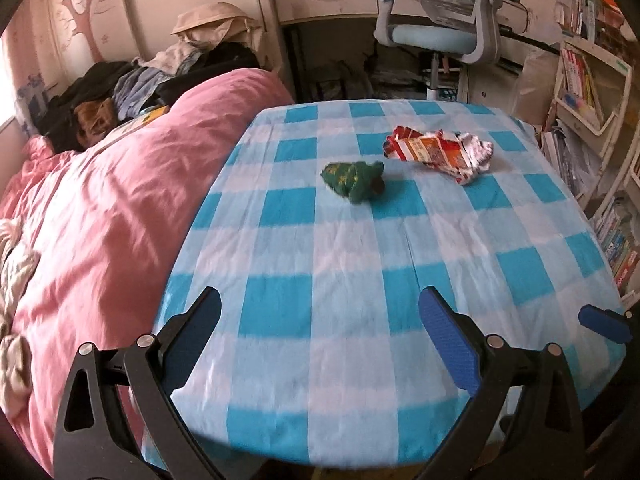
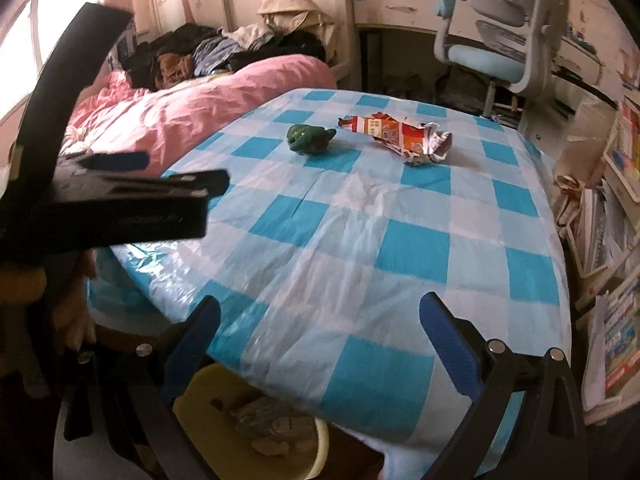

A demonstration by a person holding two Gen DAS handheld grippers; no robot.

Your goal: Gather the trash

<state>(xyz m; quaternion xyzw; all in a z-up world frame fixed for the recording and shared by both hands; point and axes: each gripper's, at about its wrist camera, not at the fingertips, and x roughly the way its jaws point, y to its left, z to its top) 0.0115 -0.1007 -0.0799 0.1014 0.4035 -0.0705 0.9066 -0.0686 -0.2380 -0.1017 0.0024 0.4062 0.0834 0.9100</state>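
Observation:
A crumpled green wrapper (image 1: 354, 180) (image 2: 311, 138) and a crumpled red, orange and white wrapper (image 1: 438, 153) (image 2: 396, 133) lie on the far half of a table with a blue checked cloth (image 1: 320, 320) (image 2: 400, 248). My left gripper (image 1: 320, 336) is open and empty over the near edge, well short of both wrappers. My right gripper (image 2: 320, 340) is open and empty over the table's near edge. Below it stands a yellow bin (image 2: 248, 420) with trash in it. The left gripper also shows in the right wrist view (image 2: 120, 184), and a right fingertip (image 1: 604, 322) in the left wrist view.
A bed with a pink duvet (image 1: 112, 216) (image 2: 180, 108) and a heap of clothes (image 1: 160, 76) adjoins the table's left side. A blue and grey desk chair (image 1: 440, 20) (image 2: 500, 40) and desk stand behind. Bookshelves (image 1: 592, 92) (image 2: 616, 240) line the right.

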